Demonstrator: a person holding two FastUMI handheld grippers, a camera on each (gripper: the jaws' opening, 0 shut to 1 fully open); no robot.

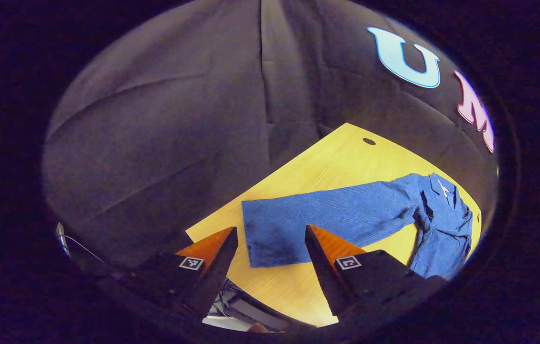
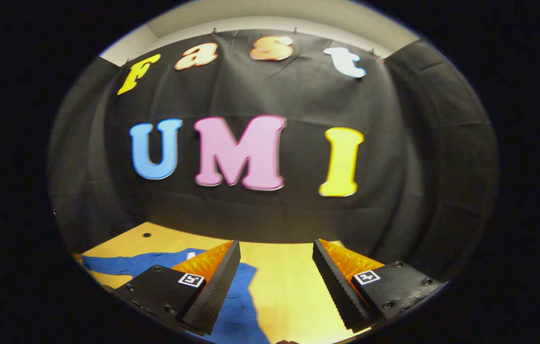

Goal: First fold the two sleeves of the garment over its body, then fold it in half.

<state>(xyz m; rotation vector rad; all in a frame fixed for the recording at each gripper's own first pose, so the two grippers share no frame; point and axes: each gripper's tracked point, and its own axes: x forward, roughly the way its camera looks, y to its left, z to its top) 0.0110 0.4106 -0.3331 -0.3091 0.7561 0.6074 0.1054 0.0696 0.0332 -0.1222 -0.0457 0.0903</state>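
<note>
bare table [image 2: 289, 267] beside garment [image 1: 346, 215]; booth wall [image 2: 270, 215] seemingly close behind.

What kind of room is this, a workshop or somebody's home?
Probably a small recording booth rather than a home: black cloth wall hangs behind a bare wooden table, and a blue garment lies spread on it, with both grippers, left and right, open above.

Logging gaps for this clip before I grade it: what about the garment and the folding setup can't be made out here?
- Left gripper view: the blue garment is cut off at the picture's lower right edge; its bunched body hides the far sleeve.
- Left gripper view: the left tool, open, has one finger covering part of the near sleeve's end.
- Right gripper view: the right tool, open, covers part of the garment; the table runs off the bottom.
</note>
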